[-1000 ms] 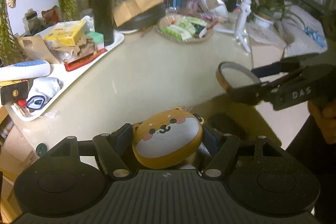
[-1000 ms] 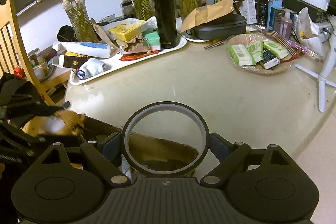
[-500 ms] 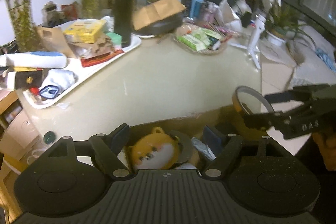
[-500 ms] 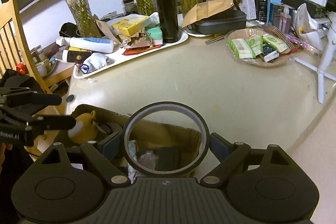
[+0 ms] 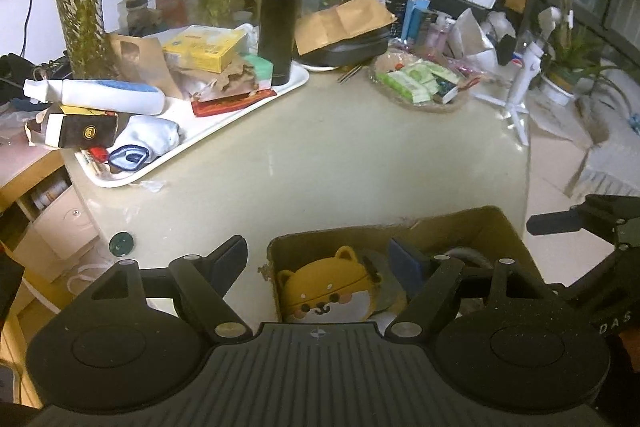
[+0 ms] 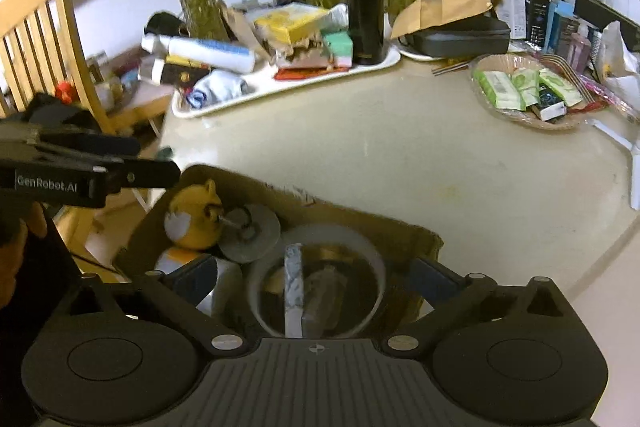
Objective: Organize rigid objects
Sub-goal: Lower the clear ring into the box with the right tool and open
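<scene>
An open brown cardboard box (image 6: pixel 304 203) sat at the near edge of the table, its torn rim facing up. Inside, at about ten o'clock in the right wrist view, lay an orange-and-white shiba-dog case (image 6: pixel 192 223), tipped on its side with ears toward twelve; in the left wrist view its smiling face (image 5: pixel 328 291) pointed toward six. Just beside it, toward three o'clock, rested a flat grey disc (image 6: pixel 250 233), touching the case. At six o'clock in the box lay a wide ring of tape (image 6: pixel 320 239), flat, hole upward, with small blurred items visible through its middle.
</scene>
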### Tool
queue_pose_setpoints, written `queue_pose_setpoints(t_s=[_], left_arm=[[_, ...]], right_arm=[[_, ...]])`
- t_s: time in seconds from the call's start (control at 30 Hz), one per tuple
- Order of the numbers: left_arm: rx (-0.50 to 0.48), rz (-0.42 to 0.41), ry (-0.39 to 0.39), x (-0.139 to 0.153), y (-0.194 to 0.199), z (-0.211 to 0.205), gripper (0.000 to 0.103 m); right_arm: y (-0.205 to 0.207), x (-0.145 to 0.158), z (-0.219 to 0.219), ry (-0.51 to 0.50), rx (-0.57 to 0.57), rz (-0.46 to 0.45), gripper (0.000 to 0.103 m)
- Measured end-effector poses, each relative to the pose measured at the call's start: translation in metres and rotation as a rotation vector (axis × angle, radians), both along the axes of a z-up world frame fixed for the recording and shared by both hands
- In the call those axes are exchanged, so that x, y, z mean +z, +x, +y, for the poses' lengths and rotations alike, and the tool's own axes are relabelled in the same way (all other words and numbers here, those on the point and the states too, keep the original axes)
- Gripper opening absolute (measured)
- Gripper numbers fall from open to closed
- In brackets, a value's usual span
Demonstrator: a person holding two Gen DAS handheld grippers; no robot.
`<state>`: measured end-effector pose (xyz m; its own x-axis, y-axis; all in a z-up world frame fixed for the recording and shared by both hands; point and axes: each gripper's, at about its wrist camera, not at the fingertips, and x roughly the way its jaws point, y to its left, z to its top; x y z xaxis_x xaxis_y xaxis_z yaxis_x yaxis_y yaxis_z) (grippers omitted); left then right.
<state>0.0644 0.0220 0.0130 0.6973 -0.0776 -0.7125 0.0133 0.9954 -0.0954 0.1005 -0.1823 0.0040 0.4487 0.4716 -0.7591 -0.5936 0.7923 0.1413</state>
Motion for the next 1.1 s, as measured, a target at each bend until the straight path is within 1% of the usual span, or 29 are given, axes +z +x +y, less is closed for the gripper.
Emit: queue_pose_setpoints(t_s=[0.07,0.1,0.13,0.27,0.3,0.37,0.4,0.57,0.73,0.87,1.0,1.1], left_arm=[[0.001,-0.001,0.007,-0.001,-0.001,0.000,0.077],[0.003,-0.004,0.012,-0.001,-0.001,-0.001,0.079],[0.005,-0.004,0.016,-0.001,-0.002,-0.001,0.084],[0.007,-0.004,0.041,-0.002,-0.005,-0.007,0.086],[0.006,-0.006,0.045,-0.002,-0.005,-0.008,0.088],[0.015,-0.009,0.061,-0.002,-0.007,-0.010,0.099],[0.024,-0.002,0.073,-0.002,-0.008,-0.012,0.103],[0.046,0.014,0.123,-0.004,-0.020,-0.021,0.103],[0.049,0.035,0.128,-0.004,-0.032,-0.029,0.103],[0.031,0.083,0.160,-0.007,-0.037,-0.038,0.103],[0.009,0.129,0.162,-0.011,-0.039,-0.043,0.103],[0.002,0.165,0.171,-0.015,-0.041,-0.046,0.103]], right_arm=[[-0.001,-0.001,0.001,0.002,0.002,0.003,0.103],[-0.001,-0.001,0.001,0.006,-0.002,0.006,0.103],[-0.002,-0.002,0.000,0.007,-0.011,0.008,0.103],[-0.005,-0.005,-0.002,-0.011,-0.051,0.013,0.103],[-0.005,-0.005,-0.003,-0.016,-0.061,0.012,0.103],[-0.007,-0.006,-0.004,-0.023,-0.085,0.013,0.103],[-0.008,-0.006,-0.005,-0.024,-0.097,0.016,0.103],[-0.012,-0.011,-0.011,-0.047,-0.164,0.043,0.103],[-0.020,-0.014,-0.014,-0.078,-0.210,0.066,0.103],[-0.028,-0.016,-0.013,-0.106,-0.219,0.081,0.103],[-0.036,-0.018,-0.010,-0.144,-0.213,0.089,0.103],[-0.040,-0.019,-0.012,-0.151,-0.215,0.104,0.103]])
